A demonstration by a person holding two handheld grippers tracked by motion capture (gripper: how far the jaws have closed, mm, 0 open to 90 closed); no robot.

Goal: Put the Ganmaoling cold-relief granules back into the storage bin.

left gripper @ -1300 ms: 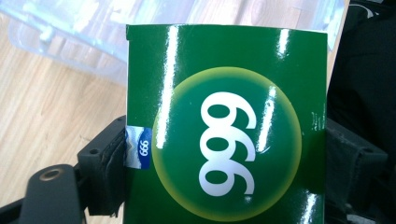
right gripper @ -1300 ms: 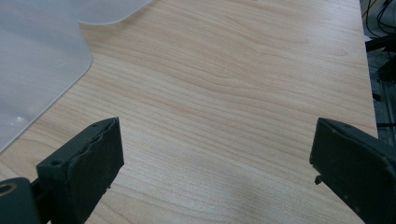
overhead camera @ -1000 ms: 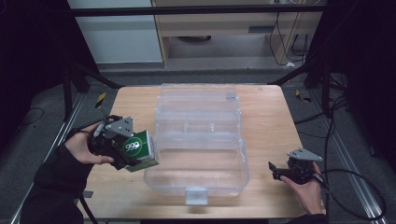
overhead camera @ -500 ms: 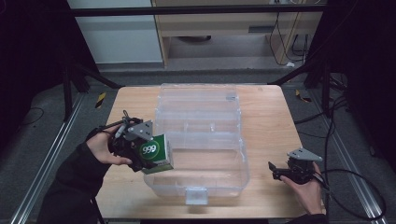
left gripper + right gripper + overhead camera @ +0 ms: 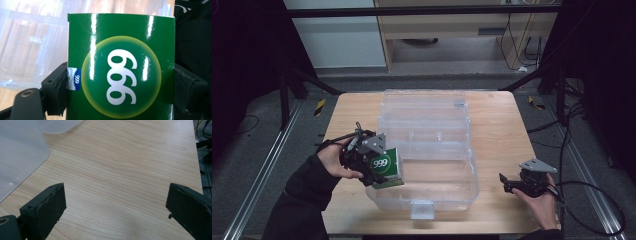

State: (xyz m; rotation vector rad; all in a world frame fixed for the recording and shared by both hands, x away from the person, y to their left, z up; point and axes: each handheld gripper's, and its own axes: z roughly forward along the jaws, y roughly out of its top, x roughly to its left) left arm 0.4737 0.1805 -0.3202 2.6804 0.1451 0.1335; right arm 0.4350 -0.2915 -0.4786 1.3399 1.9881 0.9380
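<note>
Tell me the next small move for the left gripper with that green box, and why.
Probably carry it a little further over the clear bin's near compartment, then lower it. The left gripper is clamped on the green box, which hangs at the bin's left wall, not yet inside. The right gripper rests open on the table.

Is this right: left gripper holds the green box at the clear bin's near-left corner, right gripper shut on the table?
Not quite. The right gripper is open: the right gripper view shows its jaws wide apart over bare table. The left gripper does hold the green box at the clear bin.
</note>
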